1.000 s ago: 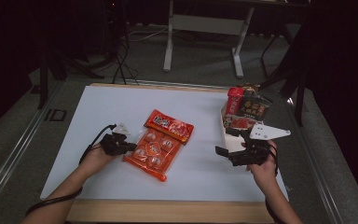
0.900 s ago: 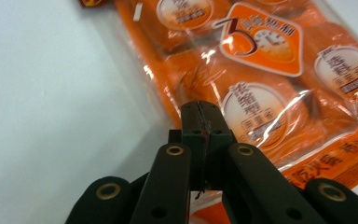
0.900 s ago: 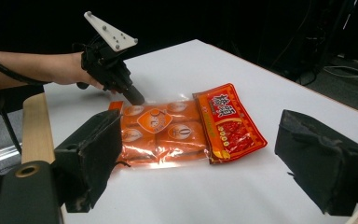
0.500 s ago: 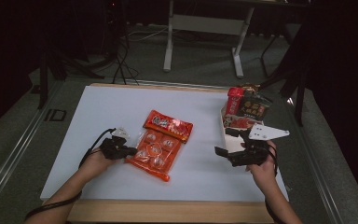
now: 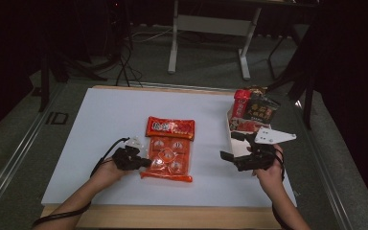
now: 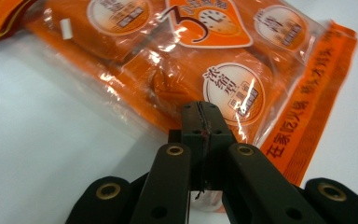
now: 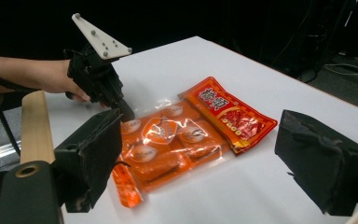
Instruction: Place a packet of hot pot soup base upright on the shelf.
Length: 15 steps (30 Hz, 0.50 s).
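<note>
Nearest the wooden front edge [image 5: 172,216] of the table: two forearms, a gripper in each hand. Left gripper [image 5: 143,162] pinched shut at near-left edge of the orange pack [image 5: 170,155]; in left gripper view, jaws pressed together, tips [image 6: 204,122] on the clear film border, but whether film is actually caught between them: can't tell. Right gripper [image 5: 234,146] well to the right of the pack, jaws wide apart, nothing between; in right gripper view, black foam pads [image 7: 93,154] frame the pack w/o touching it.

Orange pack: flat on white tabletop [image 5: 100,124], roughly mid-table, slightly toward near side. Clear glossy wrap, crinkled, strong glare. Inside: several orange blocks w/ round white-and-orange labels, larger heart-shaped emblem in centre [image 6: 209,21]. Sealed orange strip w/ printed characters along near end [image 6: 307,107].

Just beyond the pack, touching or overlapping its far end: red sachet [image 5: 170,128], darker red, white characters, food photo on front [image 7: 233,116].

Farther off, right of the pack at table's right edge: cardboard box [image 5: 232,125] w/ upright snacks, incl. a red bag [image 5: 241,103] and a dark bag [image 5: 261,109].
</note>
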Tool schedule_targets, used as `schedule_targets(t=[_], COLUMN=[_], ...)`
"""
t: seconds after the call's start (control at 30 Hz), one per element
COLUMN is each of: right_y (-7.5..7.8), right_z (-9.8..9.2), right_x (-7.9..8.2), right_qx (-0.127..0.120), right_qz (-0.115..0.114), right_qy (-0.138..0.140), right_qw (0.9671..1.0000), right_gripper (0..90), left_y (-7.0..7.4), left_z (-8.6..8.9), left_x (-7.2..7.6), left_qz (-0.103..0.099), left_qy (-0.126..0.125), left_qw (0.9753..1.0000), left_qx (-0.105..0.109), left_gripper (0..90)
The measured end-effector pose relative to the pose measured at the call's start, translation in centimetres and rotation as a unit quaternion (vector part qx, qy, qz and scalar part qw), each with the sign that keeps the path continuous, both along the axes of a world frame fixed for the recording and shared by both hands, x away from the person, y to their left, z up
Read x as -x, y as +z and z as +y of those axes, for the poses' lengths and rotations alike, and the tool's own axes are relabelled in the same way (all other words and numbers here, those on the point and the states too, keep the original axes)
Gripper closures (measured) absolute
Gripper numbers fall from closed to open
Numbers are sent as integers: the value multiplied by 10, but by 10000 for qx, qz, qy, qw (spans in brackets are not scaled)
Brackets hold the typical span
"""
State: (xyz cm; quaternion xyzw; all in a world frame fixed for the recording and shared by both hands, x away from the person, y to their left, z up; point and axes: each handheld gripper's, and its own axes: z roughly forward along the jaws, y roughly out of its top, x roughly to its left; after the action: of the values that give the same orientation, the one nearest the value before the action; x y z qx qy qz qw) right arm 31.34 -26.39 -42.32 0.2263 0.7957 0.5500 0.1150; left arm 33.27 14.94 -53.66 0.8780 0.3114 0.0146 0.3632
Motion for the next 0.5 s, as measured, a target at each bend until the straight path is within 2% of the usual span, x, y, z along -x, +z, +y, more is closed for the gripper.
schedule_targets(t=[0.5], right_y=[-1], right_z=[3], right_x=[0], right_qx=[31], right_qz=[10], right_qy=[24], right_qw=[10000], right_gripper=[148], left_y=[-1], left_z=[-6], left_x=[2], left_qz=[-22], left_qy=[19], left_qw=[10000], left_qx=[94], left_gripper=[899])
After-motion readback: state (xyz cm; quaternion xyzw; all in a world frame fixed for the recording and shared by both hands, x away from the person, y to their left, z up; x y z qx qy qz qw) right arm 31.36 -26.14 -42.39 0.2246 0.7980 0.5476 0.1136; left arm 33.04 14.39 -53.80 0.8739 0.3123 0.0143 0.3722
